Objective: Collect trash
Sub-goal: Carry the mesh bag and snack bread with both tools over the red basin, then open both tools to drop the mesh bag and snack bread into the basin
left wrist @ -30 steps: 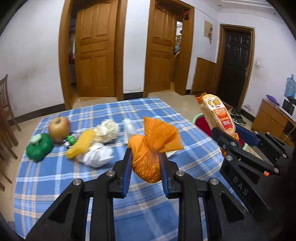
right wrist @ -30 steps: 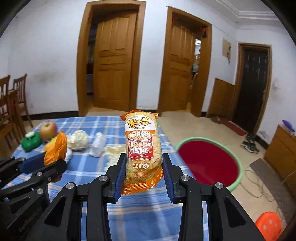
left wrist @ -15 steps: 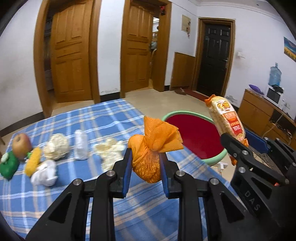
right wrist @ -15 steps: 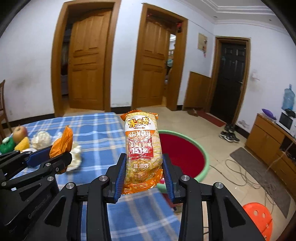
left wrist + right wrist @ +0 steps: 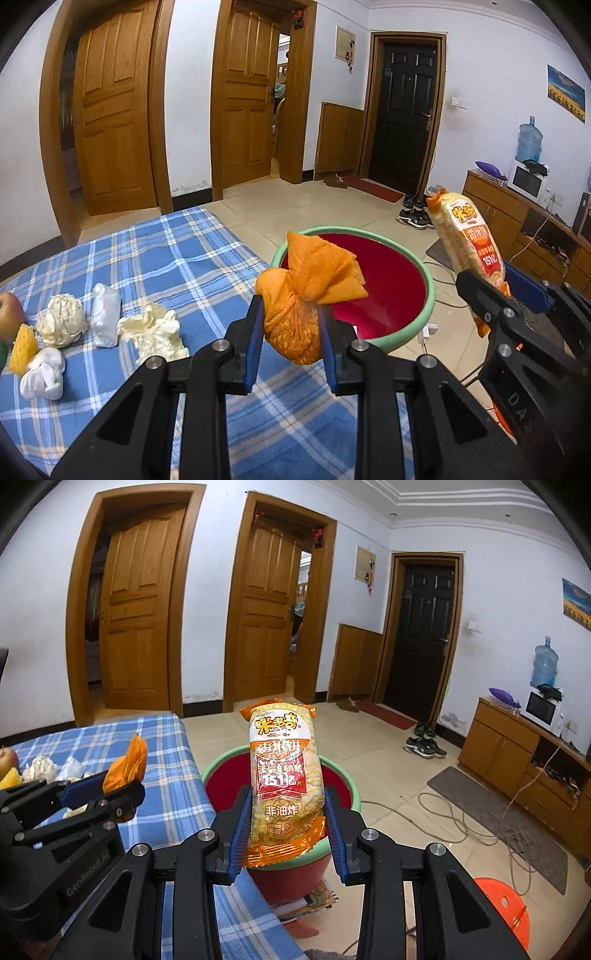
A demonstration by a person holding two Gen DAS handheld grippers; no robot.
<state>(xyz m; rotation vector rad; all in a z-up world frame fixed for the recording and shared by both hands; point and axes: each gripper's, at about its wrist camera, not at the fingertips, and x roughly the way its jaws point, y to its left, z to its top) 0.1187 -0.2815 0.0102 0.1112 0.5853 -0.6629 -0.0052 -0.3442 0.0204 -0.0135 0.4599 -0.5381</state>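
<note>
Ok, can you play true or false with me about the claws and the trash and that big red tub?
1. The left claw squeezes an orange bag. True.
2. The right claw is empty. False: it grips a snack packet.
3. The red tub sits on top of the blue checked table. False: it stands beside the table, lower down.
4. White crumpled wads lie on the table. True.
5. The orange bag is already inside the tub. False: it is held between the claw's fingers, in the air.
</note>
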